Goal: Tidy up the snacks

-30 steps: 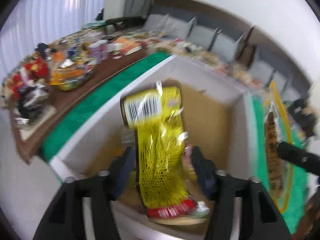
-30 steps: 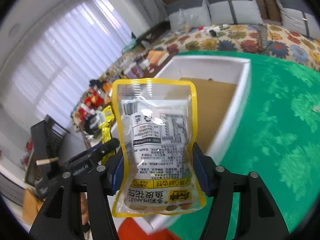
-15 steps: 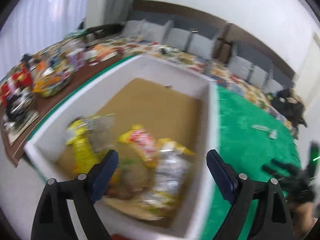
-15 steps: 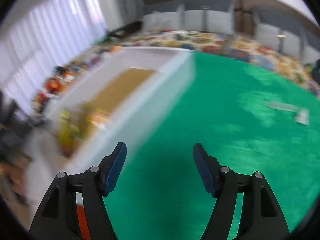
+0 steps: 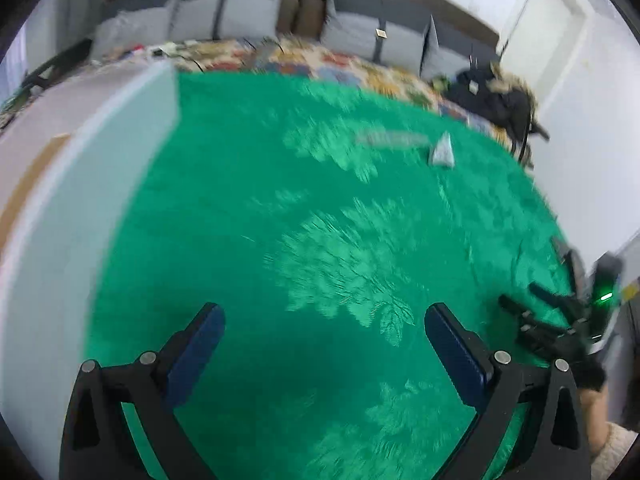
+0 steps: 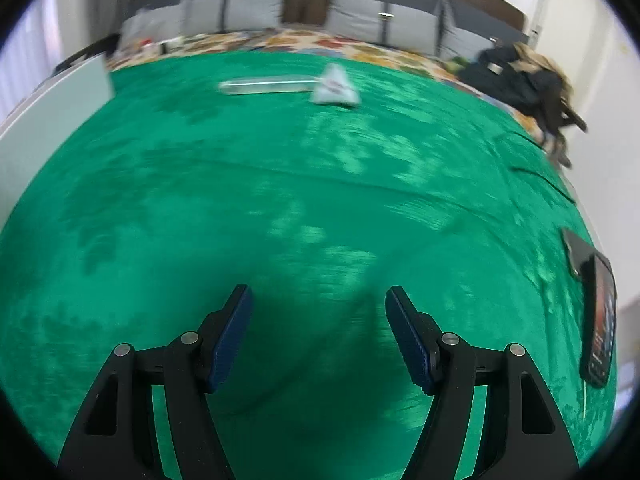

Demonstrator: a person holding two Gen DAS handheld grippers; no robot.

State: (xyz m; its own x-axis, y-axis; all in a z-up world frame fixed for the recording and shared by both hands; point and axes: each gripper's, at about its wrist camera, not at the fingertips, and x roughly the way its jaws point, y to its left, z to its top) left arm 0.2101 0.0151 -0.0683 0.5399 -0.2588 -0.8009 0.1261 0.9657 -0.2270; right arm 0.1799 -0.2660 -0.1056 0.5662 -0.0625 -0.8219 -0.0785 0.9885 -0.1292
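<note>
While your left gripper (image 5: 322,344) is opening and your right gripper (image 6: 318,328) stands apart, both empty, green cloth (image 6: 280,200) spreads toward grey cushions (image 6: 360,20)

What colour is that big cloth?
Green cloth with a paler leafy pattern, clearest in the left wrist view.

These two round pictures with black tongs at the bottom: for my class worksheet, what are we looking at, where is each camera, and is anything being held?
A person holds a tool in each hand; each carries a fisheye camera looking along its tongs. The left tongs are opening with nothing between them; the right tongs are open and empty. Below lies a green cloth, with a small white packet and a long clear packet at its far side. A white box stands at the left, a phone at the right.
</note>
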